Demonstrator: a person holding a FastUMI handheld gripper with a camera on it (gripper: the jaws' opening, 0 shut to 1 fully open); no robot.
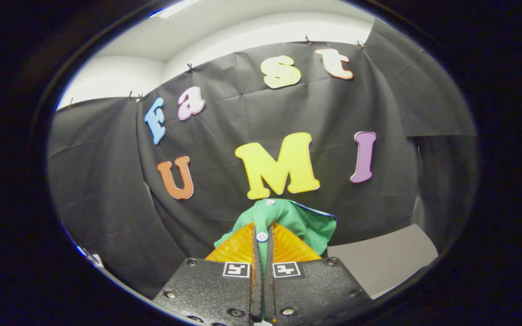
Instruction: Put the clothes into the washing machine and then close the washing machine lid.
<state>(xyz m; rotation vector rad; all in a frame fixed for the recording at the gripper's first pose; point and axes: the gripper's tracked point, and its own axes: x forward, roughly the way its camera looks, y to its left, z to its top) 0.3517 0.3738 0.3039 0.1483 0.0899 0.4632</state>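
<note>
A green garment with white buttons is pinched between the two fingers of the claw, which are drawn almost together with only the cloth between them. The garment is held up off any surface, a fold bunching just beyond the fingertips and draping to the right of them. The black cloth wall is seen behind it. A grey flat surface, possibly a corner of the desk, is glimpsed low to the right, beyond the fingers.
</note>
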